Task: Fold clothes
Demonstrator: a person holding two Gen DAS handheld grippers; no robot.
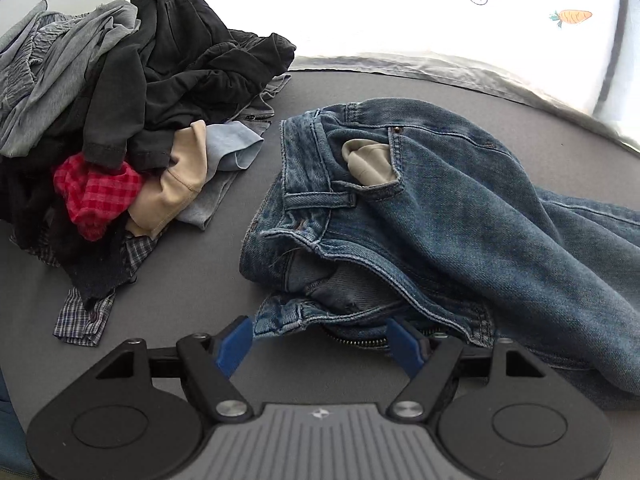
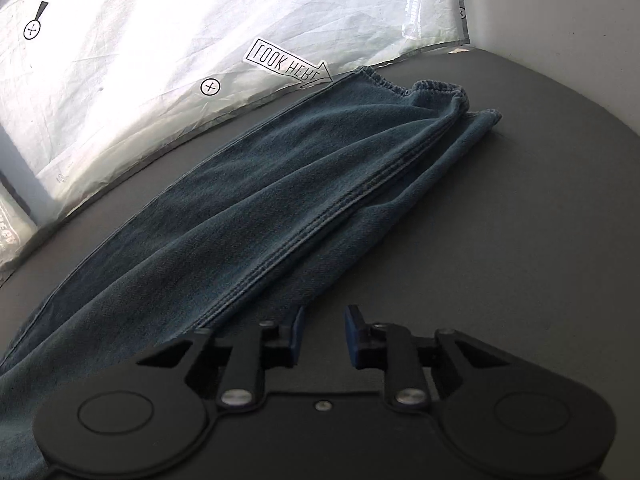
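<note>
A pair of blue jeans [image 1: 440, 216] lies on the grey surface [image 1: 224, 272], its crumpled waist toward my left gripper, with a pale pocket lining [image 1: 366, 160] showing. My left gripper [image 1: 320, 340] is open, its blue pads on either side of the waistband and zipper edge, not closed on it. In the right wrist view the jeans' legs [image 2: 260, 200] stretch away to the hems [image 2: 436, 92]. My right gripper [image 2: 322, 332] is open and empty, just right of the leg's near edge.
A heap of unfolded clothes [image 1: 120, 112] in black, grey, red check and beige sits at the left. A white printed sheet [image 2: 160, 60] borders the far edge of the grey surface [image 2: 500, 240], and shows in the left wrist view too [image 1: 440, 12].
</note>
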